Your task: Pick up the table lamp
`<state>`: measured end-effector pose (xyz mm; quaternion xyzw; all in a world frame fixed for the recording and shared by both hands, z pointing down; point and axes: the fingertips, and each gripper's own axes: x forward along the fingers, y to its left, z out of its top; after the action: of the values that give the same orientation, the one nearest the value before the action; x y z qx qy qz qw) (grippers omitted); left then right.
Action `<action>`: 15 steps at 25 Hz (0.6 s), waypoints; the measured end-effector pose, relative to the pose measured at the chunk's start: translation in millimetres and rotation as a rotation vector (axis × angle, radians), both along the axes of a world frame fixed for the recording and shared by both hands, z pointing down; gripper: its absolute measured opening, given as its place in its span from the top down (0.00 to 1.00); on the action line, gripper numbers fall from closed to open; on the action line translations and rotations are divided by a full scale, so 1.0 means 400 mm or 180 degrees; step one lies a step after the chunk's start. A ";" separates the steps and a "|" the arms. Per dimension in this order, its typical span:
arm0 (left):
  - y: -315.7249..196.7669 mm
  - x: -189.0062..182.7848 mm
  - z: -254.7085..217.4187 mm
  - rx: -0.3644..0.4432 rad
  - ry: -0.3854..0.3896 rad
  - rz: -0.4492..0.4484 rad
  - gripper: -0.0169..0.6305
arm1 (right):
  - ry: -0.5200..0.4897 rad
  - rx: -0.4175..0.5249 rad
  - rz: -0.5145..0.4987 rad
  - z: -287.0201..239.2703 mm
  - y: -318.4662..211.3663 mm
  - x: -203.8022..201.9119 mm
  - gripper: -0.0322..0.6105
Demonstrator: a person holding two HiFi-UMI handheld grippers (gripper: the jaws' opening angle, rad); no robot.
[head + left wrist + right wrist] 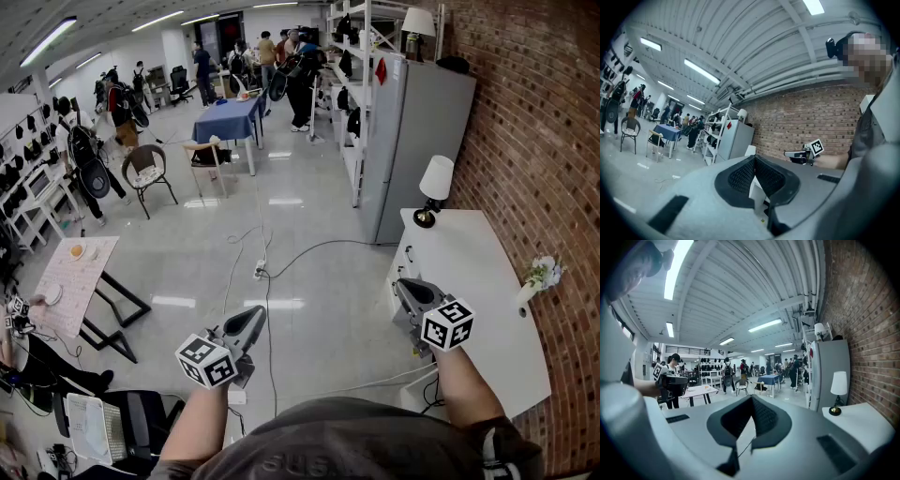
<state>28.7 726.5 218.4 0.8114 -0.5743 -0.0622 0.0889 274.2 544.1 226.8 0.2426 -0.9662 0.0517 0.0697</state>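
Big open workshop rm: glossy pale grey floor [309, 309], strip lights overhead, red brick wall [525, 141] along the right. A long white tabletop [478, 309] runs against the brick. A tall grey metal cabinet [422, 131] stands at its far end, w/ open white shelving [352, 56] beyond.

The white-shaded table lamp on a dark base [434, 190] stands upright on the far corner of the tabletop, next to the cabinet. In the right gripper view it [838, 392] shows right of the jaws and well apart from them.

A small white vase w/ pale flowers [536, 278] sits at the tabletop's brick-side edge. Black and white cables [267, 272] trail over the floor. At left is a tilted pale pink board on a black frame [80, 281] w/ small dishes on it. Further back are a table under blue cloth [230, 120], a round dark chair [148, 169] and several ppl standing. The tabletop btwn right gripper and lamp is bare.

Both forearms reach fwd, held about level. The left gripper [246, 330] hovers over open floor, off the table's left side. Its jaws are pressed together at the tips w/ nothing btwn them [754, 159]. The right gripper [405, 286] is over the tabletop's near-left edge, aimed along it toward the lamp end. Its jaws are pressed together and empty [751, 398].
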 end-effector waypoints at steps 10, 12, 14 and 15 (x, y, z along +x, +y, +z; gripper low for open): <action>-0.022 0.030 0.000 -0.0003 -0.0006 -0.0001 0.97 | 0.0005 -0.0010 -0.0036 0.006 -0.018 0.016 0.96; -0.027 0.043 0.001 -0.0011 -0.0006 -0.0004 0.97 | 0.0001 -0.0026 -0.0049 0.009 -0.018 0.025 0.96; -0.033 0.062 0.004 -0.0020 -0.0006 -0.0013 0.97 | -0.0014 -0.0041 -0.0051 0.015 -0.020 0.039 0.96; -0.037 0.073 0.006 -0.0023 -0.0008 -0.0019 0.97 | -0.0019 -0.0050 -0.0050 0.019 -0.022 0.048 0.96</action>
<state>57.9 711.8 220.8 0.8095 -0.5770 -0.0594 0.0908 293.5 535.3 234.5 0.2343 -0.9679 0.0594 0.0691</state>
